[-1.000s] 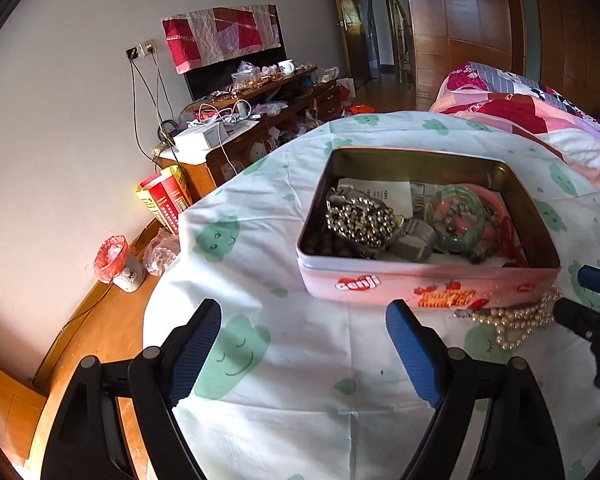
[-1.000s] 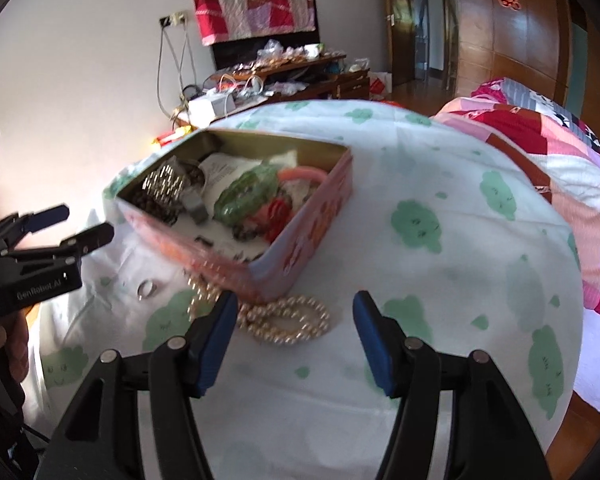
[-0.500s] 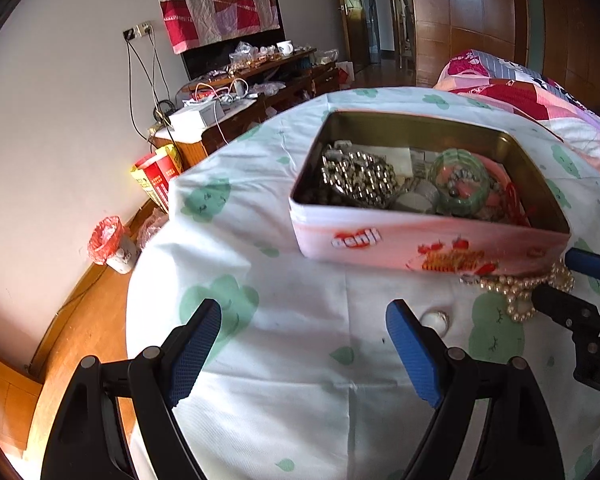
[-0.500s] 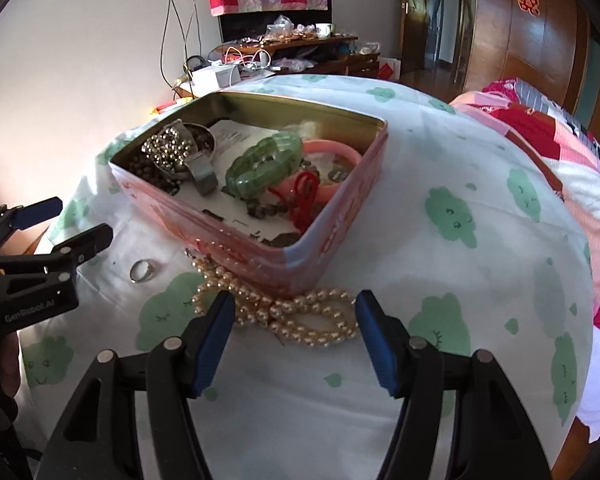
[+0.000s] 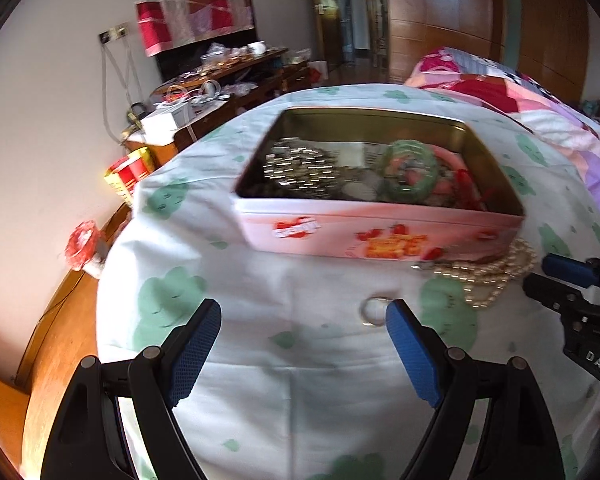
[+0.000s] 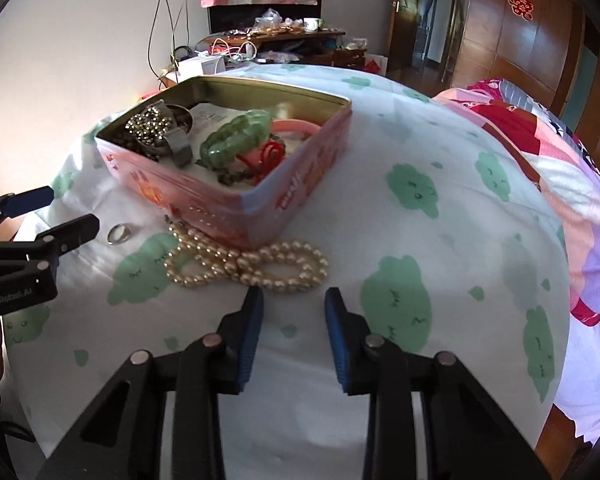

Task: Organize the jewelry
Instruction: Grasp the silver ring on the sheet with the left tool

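A pink tin box (image 6: 284, 196) (image 5: 323, 230) sits on the clothed table, holding a green bead bracelet (image 6: 236, 136) (image 5: 409, 170), silver beads (image 6: 150, 122), a pink bangle and red cord. A pearl necklace (image 6: 244, 262) (image 5: 487, 276) lies against the tin's near side. A silver ring (image 6: 118, 233) (image 5: 373, 311) lies on the cloth beside it. My right gripper (image 6: 294, 300) hovers just short of the pearls, its jaws closing with nothing between them. My left gripper (image 5: 303, 320) stands open, the ring just inside its right finger.
The round table wears a white cloth with green cloud prints (image 6: 411, 188). A bed with a pink and red quilt (image 6: 539, 140) lies to the right. A cluttered wooden desk (image 6: 268, 44) stands at the back wall; the table edge drops to wood floor (image 5: 60, 340) on the left.
The right gripper's jaws have narrowed and it has edged nearer the pearls. The left gripper has moved in and down, so the ring now lies by its right finger.
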`<state>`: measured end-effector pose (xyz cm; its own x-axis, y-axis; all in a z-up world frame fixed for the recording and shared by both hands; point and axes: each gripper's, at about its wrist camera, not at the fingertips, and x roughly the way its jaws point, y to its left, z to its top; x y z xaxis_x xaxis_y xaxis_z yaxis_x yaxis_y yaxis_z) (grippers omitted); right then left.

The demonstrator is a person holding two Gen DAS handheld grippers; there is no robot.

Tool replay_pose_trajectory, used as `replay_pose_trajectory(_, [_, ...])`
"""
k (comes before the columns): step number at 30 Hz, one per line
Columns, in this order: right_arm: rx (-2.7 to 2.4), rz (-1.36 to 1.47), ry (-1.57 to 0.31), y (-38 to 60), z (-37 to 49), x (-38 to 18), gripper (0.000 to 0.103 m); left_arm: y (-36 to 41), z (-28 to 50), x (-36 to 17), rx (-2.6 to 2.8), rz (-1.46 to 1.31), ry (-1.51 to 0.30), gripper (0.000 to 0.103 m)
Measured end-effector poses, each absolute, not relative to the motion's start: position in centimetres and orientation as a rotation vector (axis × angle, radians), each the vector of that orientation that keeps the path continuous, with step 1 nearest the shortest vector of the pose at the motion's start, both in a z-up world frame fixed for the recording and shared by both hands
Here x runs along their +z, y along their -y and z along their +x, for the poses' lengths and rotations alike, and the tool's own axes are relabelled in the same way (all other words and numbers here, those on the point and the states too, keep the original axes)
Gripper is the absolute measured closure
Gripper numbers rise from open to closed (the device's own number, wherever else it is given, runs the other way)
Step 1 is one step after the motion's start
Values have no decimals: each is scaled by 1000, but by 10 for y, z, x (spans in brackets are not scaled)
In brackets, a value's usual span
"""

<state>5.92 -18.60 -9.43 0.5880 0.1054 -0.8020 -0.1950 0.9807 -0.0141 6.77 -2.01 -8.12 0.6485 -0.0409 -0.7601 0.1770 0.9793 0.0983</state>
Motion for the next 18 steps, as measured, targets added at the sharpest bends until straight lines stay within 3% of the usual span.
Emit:
replay_pose_trajectory(10, [186, 5, -919, 199, 62, -93, 69, 44, 80, -94, -181, 200, -898, 22])
replay_pose_trajectory(11, [189, 14, -917, 200, 61, -93, 68, 43, 81, -95, -190, 188, -901, 27])
replay_pose_trajectory(13, [195, 28, -915, 202, 61, -93, 66, 36, 82, -94, -204, 146, -907, 47])
replay_pose_trajectory(15, [203, 34, -914, 201, 61, -93, 63, 34, 81, -92, -224, 149, -907, 74])
replay_pose_trajectory(18, [200, 33, -912, 201, 60, -93, 55, 30, 77, -92, -239, 144, -912, 82])
